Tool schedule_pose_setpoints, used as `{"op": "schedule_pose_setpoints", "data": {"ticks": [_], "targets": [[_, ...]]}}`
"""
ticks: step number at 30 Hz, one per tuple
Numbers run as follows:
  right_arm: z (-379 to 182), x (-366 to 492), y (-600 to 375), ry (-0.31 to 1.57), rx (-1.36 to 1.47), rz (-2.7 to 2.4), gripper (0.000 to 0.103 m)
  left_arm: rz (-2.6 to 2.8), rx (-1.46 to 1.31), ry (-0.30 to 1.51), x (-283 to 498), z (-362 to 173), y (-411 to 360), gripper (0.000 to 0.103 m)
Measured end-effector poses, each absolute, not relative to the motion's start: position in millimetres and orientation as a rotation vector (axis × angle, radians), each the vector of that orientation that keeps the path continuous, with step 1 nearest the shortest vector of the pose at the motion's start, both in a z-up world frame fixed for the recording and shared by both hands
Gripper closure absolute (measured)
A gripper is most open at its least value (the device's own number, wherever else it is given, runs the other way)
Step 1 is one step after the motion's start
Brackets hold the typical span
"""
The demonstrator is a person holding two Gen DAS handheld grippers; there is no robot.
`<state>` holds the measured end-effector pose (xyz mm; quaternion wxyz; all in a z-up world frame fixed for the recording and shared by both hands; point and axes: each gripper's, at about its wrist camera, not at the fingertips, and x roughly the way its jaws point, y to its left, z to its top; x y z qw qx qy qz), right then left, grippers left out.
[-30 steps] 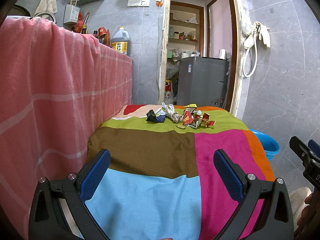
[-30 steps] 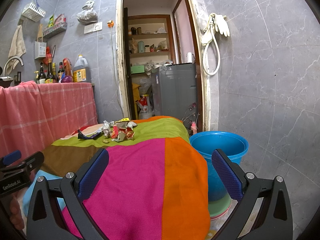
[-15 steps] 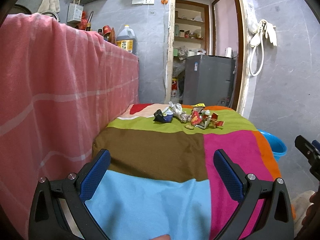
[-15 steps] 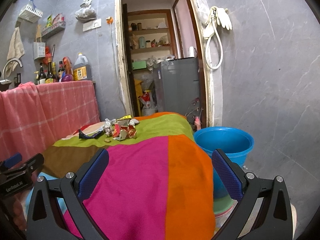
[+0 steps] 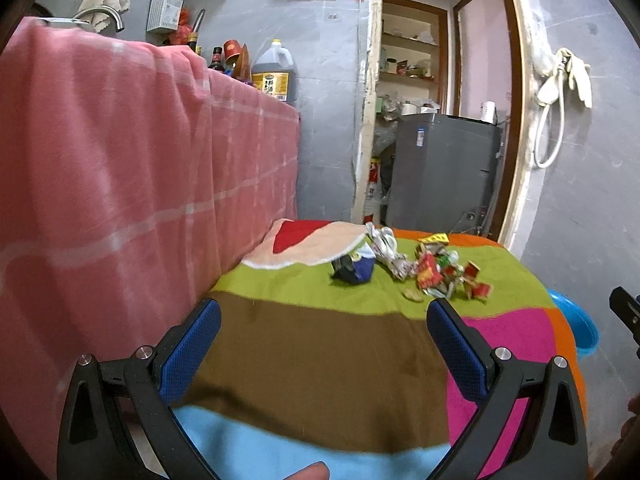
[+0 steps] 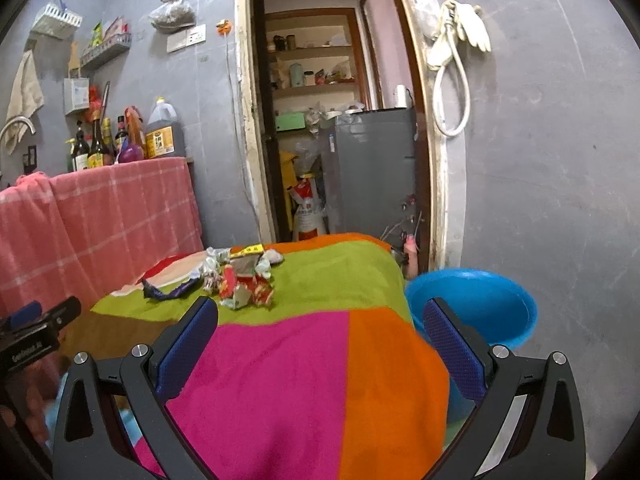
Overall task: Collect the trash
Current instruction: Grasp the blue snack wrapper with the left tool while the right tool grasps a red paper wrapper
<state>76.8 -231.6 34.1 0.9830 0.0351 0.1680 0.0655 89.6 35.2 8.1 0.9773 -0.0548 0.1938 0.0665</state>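
Left gripper (image 5: 324, 312): jaws spread wide, empty, low over the patchwork-covered worktop (image 5: 304, 360), likely lined up for a reach. Further on, wrapper trash (image 5: 432, 270) heaped on the green patch, untouched. Right gripper (image 6: 320, 314): jaws wide, empty. Far right, blue basin (image 6: 480, 304) beside the worktop, probably for the trash.
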Motion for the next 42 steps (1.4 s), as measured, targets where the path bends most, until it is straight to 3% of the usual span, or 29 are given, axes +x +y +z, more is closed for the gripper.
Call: {"op": "schedule_pose_setpoints", "data": {"ticks": [10,23,28,32,37,39,42], "targets": [[41.4,137.6,-212.9,0.327,0.018,0.255,0.0,0.102,-0.152,0.488,155.1,6.6,56.3,0.002],[13.3,219.3,-182.8,0.528,-0.036,0.372,0.0,0.03,-0.163,0.656,225.0,-13.6,58.5,0.003],[2.1,240.8,-166.4,0.607,-0.06,0.413,0.007,0.026,-0.203,0.714,242.6,-22.1,65.9,0.016],[-9.6,255.8,-155.8,0.679,-0.059,0.438,0.025,0.026,-0.245,0.754,247.8,-30.1,74.2,0.032],[-23.6,265.7,-147.4,0.745,-0.06,0.446,0.04,0.027,-0.267,0.758,245.0,-29.9,78.2,0.046],[-28.2,270.2,-146.3,0.769,-0.049,0.448,0.047,0.023,-0.27,0.76,244.3,-28.9,77.4,0.058],[-30.3,273.1,-144.5,0.783,-0.033,0.459,0.048,0.01,-0.272,0.771,244.9,-28.9,75.4,0.073]]}}
